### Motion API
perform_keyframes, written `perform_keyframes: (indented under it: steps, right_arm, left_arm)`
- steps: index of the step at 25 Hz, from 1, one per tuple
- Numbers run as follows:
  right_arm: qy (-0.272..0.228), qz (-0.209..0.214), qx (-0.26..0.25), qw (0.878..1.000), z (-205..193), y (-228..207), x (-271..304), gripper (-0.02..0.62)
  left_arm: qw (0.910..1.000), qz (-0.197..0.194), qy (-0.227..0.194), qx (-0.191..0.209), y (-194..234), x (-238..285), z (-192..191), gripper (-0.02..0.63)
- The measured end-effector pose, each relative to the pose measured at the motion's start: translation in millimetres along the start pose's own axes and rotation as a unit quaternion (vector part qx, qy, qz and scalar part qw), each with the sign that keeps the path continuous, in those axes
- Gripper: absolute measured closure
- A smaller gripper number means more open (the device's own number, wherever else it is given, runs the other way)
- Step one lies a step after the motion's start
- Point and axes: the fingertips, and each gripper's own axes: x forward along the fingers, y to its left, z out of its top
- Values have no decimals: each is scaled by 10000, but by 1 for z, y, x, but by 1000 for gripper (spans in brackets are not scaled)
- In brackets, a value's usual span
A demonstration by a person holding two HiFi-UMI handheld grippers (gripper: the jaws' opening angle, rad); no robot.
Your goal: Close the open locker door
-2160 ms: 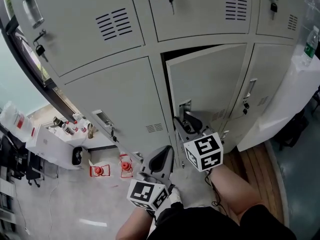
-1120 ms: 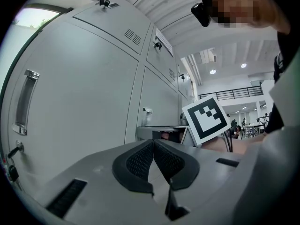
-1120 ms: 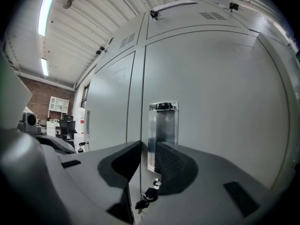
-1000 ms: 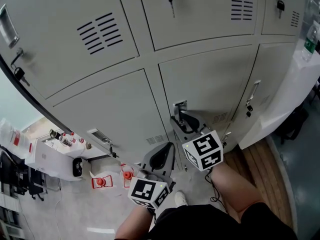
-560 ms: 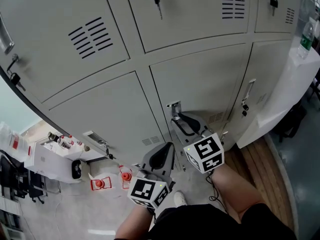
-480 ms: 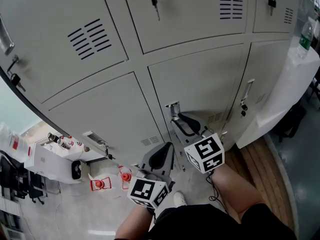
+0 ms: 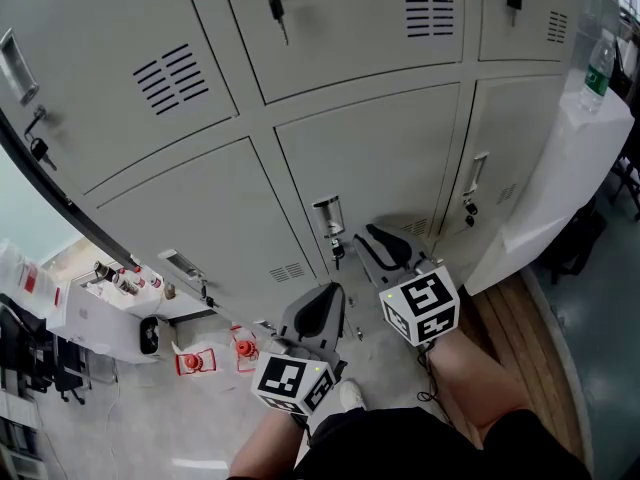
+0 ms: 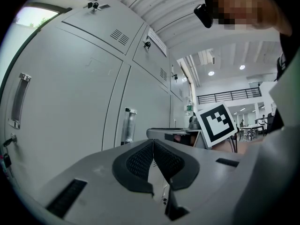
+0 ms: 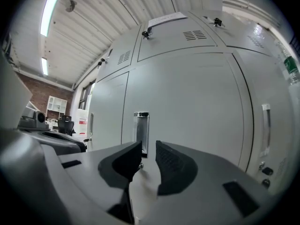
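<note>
The locker door looks shut, its handle just ahead of the right gripper's slightly open, empty jaws, while the left gripper's jaws are closed.

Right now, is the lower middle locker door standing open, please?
No, the locker door sits flush and shut, with no gap along its edges.
</note>
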Motion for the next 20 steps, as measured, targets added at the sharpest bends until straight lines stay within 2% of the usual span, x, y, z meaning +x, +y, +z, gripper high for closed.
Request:
perform_keyframes:
  steps: [4, 11, 20]
  right_arm:
    - [-32, -49, -11, 10000, 2, -3, -28, 541]
    - [-57, -21, 75, 10000, 3, -3, -77, 541]
    - [0, 205, 80, 9998, -6, 16, -131, 541]
  left_arm:
    - [10000, 4, 6, -16, -21, -4, -2, 589]
    - [10000, 51, 2, -49, -58, -18, -5, 589]
    - [9996, 296, -3, -32, -94, -52, -12, 589]
